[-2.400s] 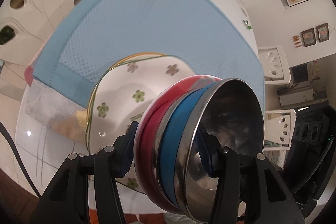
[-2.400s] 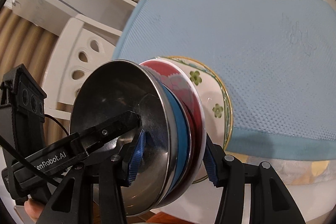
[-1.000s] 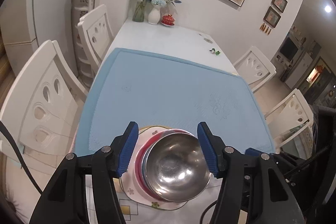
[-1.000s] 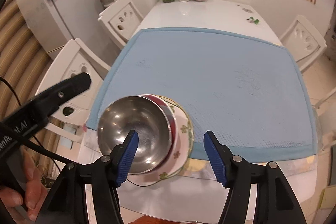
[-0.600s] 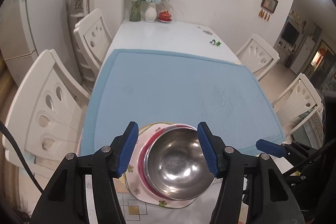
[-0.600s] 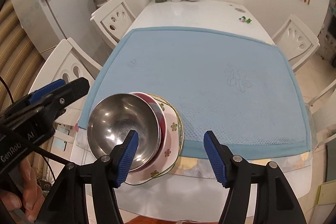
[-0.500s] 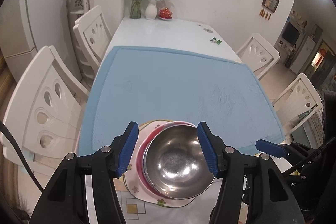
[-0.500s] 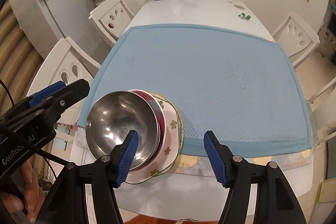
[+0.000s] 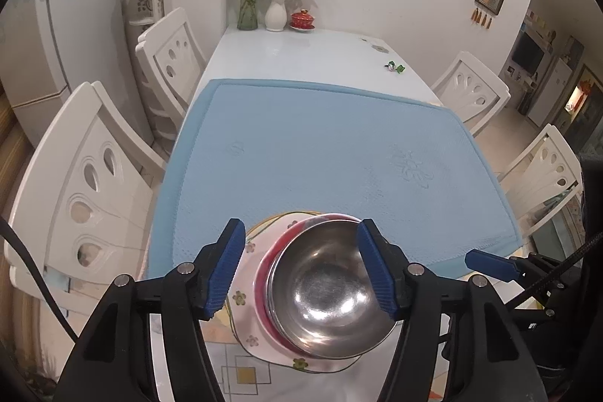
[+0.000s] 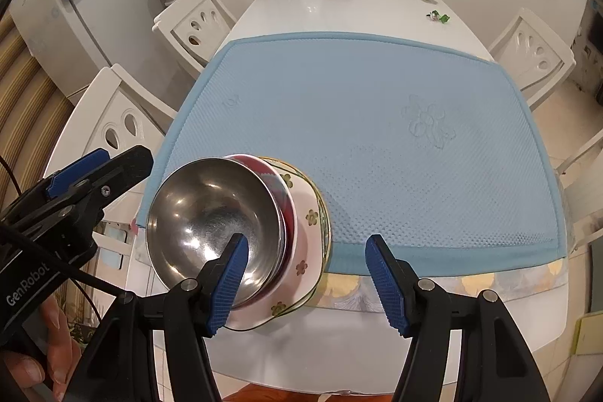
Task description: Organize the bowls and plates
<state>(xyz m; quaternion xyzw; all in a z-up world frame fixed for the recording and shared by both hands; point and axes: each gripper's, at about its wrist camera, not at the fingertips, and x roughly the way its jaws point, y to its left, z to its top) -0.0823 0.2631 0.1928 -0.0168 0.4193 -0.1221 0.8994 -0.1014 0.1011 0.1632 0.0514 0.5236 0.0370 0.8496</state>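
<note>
Sitting nested at the near left corner of the blue mat point(image 10: 377, 123) on the tabletop point(image 10: 339, 345), the steel bowl point(image 9: 328, 285) tops a red bowl point(image 10: 288, 198) and flowered plate point(image 10: 305, 262); left tongs point(image 9: 301, 270) are opening, clear of it, and right tongs point(image 10: 305, 281) hang released

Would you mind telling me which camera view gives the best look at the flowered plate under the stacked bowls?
The right wrist view: the flowered plate shows its gold-edged rim and several green flowers to the right of the steel bowl. In the left wrist view the same plate shows to the left of and below the bowl, partly behind the left gripper's finger.
</note>
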